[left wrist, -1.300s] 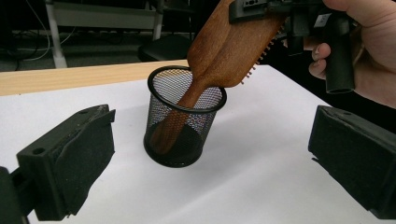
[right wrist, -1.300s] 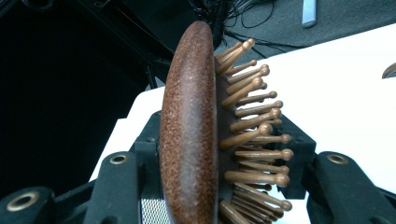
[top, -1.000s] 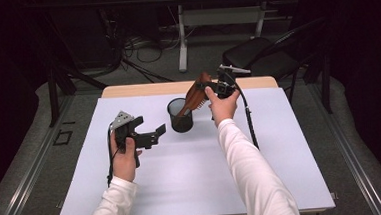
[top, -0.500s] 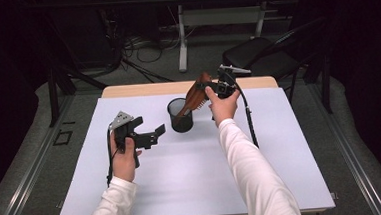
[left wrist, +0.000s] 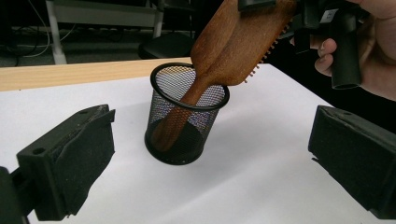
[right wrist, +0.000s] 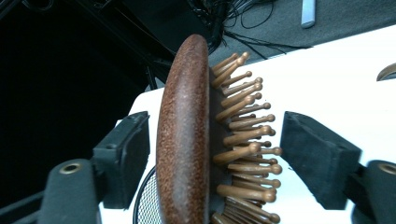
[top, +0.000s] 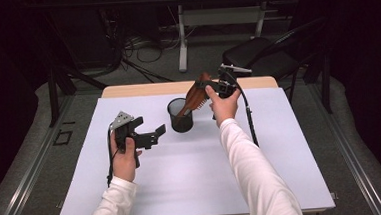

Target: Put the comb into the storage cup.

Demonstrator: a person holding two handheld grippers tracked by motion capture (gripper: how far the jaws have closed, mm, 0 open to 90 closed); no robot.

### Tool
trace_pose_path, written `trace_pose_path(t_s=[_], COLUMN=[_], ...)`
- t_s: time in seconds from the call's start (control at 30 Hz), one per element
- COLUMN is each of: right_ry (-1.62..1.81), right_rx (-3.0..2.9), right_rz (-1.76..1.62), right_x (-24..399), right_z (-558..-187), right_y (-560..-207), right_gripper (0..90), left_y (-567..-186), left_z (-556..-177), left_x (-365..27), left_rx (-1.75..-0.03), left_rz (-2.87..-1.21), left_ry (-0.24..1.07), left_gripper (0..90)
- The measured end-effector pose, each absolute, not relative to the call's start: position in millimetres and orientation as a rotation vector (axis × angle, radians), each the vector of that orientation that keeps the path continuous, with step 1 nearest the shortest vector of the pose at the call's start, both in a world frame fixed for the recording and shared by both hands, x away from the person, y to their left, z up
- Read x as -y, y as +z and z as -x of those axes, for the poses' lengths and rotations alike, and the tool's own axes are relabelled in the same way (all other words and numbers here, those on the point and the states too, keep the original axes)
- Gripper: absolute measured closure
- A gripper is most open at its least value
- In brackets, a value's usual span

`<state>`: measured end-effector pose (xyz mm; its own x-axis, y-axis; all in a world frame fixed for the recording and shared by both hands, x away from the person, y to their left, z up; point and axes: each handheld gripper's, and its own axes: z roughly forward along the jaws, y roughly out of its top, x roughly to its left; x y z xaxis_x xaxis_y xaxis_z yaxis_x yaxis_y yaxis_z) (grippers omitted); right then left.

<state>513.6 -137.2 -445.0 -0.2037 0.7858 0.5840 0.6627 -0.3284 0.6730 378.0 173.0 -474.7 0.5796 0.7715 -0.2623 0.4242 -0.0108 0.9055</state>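
A brown wooden hairbrush (top: 195, 96) leans with its handle down in a black mesh cup (top: 180, 115) at the back middle of the white mat. My right gripper (top: 208, 86) is at the brush head, and its jaws have just been opening. In the right gripper view the hairbrush (right wrist: 184, 140) stands between the pads (right wrist: 313, 154) with a gap on each side. My left gripper (top: 155, 136) hovers open and empty left of the cup. The left gripper view looks at the mesh cup (left wrist: 187, 116) and the hairbrush (left wrist: 238, 42) between wide jaws.
A white mat (top: 183, 188) covers the table, with a bare wooden strip (top: 127, 90) along the far edge. A dark chair (top: 260, 58) stands behind the table at the right. Cables and table legs lie on the floor beyond.
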Motion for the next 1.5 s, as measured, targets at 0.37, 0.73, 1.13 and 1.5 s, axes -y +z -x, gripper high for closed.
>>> trace_pose_path(t_s=[0.37,0.73,1.13,1.5], right_ry=[1.558,1.562,1.511,1.487], right_rx=[-1.754,-1.771,-1.829,-1.833], right_rz=[-1.883,-1.883,-1.833,-1.823], right_x=[138.2,139.6,138.9,138.8], right_z=[-513.2,-513.6,-513.5,-513.1], right_y=[-443.2,-439.9,-439.5,-437.9], right_gripper=[13.8,7.6,0.0,0.0], left_y=[-475.2,-475.2,-475.5,-475.1], left_z=[-378.3,-377.3,-377.8,-376.9], left_x=[-172.5,-174.6,-174.4,-174.6], left_rx=[-1.017,-1.024,-1.022,-1.02], left_rz=[-1.641,-1.64,-1.641,-1.644], left_ry=[0.37,0.374,0.376,0.378], left_gripper=[0.4,0.4,0.4,0.4])
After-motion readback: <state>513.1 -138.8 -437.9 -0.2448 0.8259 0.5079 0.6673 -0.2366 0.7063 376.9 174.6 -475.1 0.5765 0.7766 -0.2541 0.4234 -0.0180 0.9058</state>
